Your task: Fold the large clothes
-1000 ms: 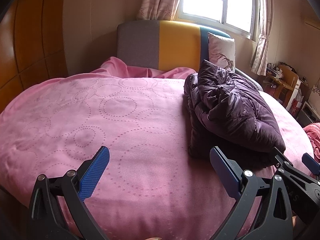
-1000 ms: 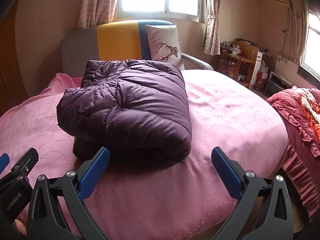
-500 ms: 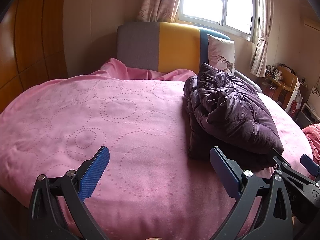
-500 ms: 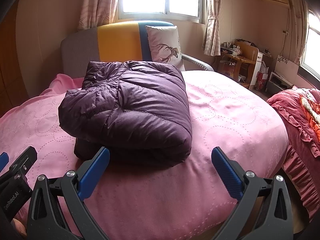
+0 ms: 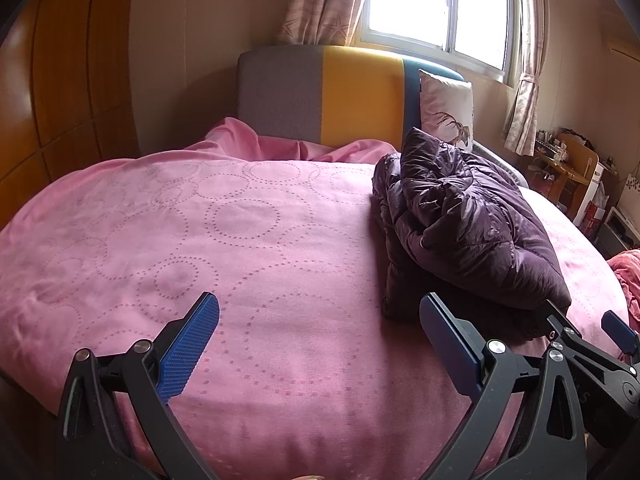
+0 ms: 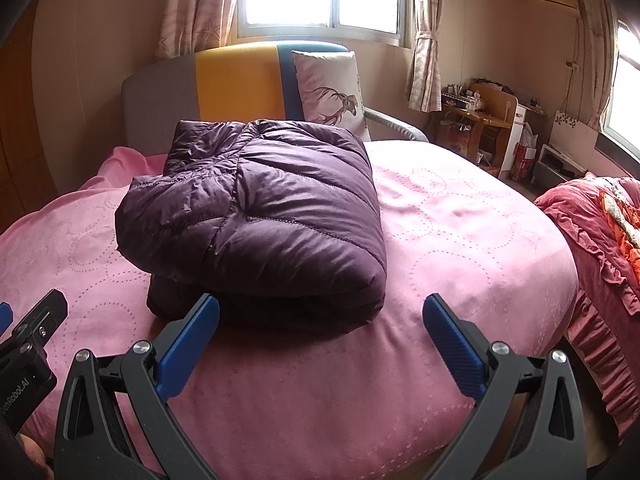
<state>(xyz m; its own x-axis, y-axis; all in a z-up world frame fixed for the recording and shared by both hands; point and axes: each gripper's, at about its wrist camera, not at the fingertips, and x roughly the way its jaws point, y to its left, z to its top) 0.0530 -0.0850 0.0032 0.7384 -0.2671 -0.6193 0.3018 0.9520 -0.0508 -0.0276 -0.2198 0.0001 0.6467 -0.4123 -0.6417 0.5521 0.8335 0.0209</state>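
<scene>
Where folded jacket (image 6: 272, 216) overlaps itself, lower layers hidden; bedspread (image 5: 200, 240) beneath.

Jacket underside: lower folded layers of the purple down jacket (image 6: 256, 216) lay in shadow beneath the top fold; unreadable.
Jacket near edge: partly covered by the right gripper (image 5: 580, 328) in the left wrist view.
Pillow (image 5: 446, 108): lower part hidden behind the jacket.
Desk clutter (image 6: 466, 96): items too small to identify.
Red bedding (image 6: 600, 240): cut off at the frame's right edge.
Gripper lettering (image 6: 16, 398): only partly legible, cropped at the left edge.
</scene>
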